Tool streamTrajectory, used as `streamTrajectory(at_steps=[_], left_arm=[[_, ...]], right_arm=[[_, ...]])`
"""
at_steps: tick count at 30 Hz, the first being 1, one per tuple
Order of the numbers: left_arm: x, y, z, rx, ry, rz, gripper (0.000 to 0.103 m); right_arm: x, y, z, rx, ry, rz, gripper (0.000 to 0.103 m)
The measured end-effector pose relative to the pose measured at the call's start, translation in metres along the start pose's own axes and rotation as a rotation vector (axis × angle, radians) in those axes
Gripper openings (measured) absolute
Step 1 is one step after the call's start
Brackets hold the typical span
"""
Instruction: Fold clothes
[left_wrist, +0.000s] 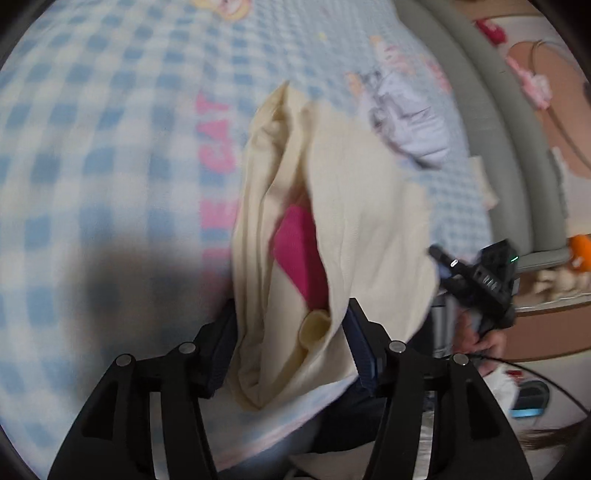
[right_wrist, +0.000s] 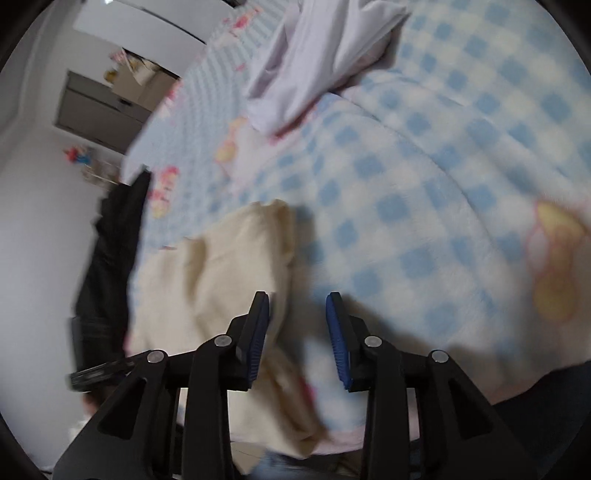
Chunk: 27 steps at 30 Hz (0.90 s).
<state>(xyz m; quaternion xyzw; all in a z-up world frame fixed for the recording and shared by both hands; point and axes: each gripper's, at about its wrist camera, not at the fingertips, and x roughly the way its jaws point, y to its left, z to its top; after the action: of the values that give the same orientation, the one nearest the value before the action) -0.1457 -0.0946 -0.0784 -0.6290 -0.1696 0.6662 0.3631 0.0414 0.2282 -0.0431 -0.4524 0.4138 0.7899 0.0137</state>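
Cream knit garment (left_wrist: 332, 206) bunched near the bed's (left_wrist: 92, 147) front edge

Soft, light, floppy; best pinched at hem corners. Left gripper (left_wrist: 291, 343) spread around the bundle, grip uncertain; right gripper (right_wrist: 297, 339) parted, empty, beside its edge

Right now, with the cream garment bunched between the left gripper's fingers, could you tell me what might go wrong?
The cream knitted garment lies rumpled with a pink inner layer showing, so a fold may trap creases. The left gripper straddles a thick bunch and may grab several layers. The right gripper stands open at the garment's edge, with only blue checked blanket between its fingers.
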Motion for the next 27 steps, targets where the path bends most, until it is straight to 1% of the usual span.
streamTrajectory(at_steps=[1,2,3,4,6,7,8,9,10,11,12,13,15,18,20,24,27], left_arm=[[-0.003,0.0,0.005,0.003,-0.018,-0.016,0.067],[-0.002,0.0,0.01,-0.002,-0.026,-0.034,0.069],[0.002,0.002,0.015,-0.01,-0.023,-0.052,0.07],[0.009,0.004,0.019,-0.031,-0.007,-0.053,0.07],[0.03,0.0,0.018,-0.032,0.032,-0.051,0.068],[0.037,-0.006,0.015,-0.018,0.034,-0.039,0.067],[0.038,-0.013,0.013,0.0,0.023,-0.018,0.06],[0.037,-0.02,0.011,0.017,0.01,0.003,0.058],[0.036,-0.027,0.009,0.034,-0.003,0.025,0.054],[0.032,-0.032,0.009,0.041,-0.015,0.022,0.05],[0.026,-0.036,0.011,0.044,-0.026,-0.006,0.049],[0.02,-0.042,0.013,0.049,-0.029,-0.033,0.045],[0.015,-0.059,0.022,0.076,-0.025,-0.051,0.043],[0.015,-0.091,0.037,0.127,-0.022,-0.046,0.041],[0.02,-0.115,0.047,0.163,-0.031,-0.034,0.039],[0.025,-0.162,0.071,0.258,-0.057,-0.053,0.038],[0.036,-0.2,0.107,0.308,-0.078,-0.076,0.038]], right_arm=[[-0.001,0.002,-0.002,-0.014,0.008,0.022,0.042],[-0.001,0.004,-0.004,-0.029,0.017,0.044,0.043],[-0.002,0.006,-0.006,-0.045,0.025,0.066,0.048],[0.002,0.01,-0.009,-0.061,0.048,0.073,0.054],[0.019,0.017,-0.016,-0.06,0.09,0.034,0.056],[0.03,0.019,-0.02,-0.064,0.118,0.018,0.056],[0.036,0.022,-0.022,-0.081,0.119,0.003,0.056],[0.041,0.026,-0.024,-0.098,0.119,-0.011,0.055],[0.041,0.03,-0.024,-0.117,0.109,-0.02,0.045],[0.039,0.035,-0.023,-0.136,0.099,-0.029,0.039],[0.033,0.038,-0.019,-0.15,0.081,-0.016,0.023],[0.025,0.041,-0.015,-0.163,0.063,-0.002,0.017],[0.009,0.05,-0.003,-0.191,0.023,0.038,0.013],[-0.008,0.07,0.022,-0.243,-0.03,0.05,0.013],[-0.022,0.071,0.037,-0.265,-0.06,0.045,0.013],[-0.05,0.065,0.065,-0.255,-0.125,0.047,0.013],[-0.08,0.057,0.104,-0.234,-0.196,0.056,0.013]])
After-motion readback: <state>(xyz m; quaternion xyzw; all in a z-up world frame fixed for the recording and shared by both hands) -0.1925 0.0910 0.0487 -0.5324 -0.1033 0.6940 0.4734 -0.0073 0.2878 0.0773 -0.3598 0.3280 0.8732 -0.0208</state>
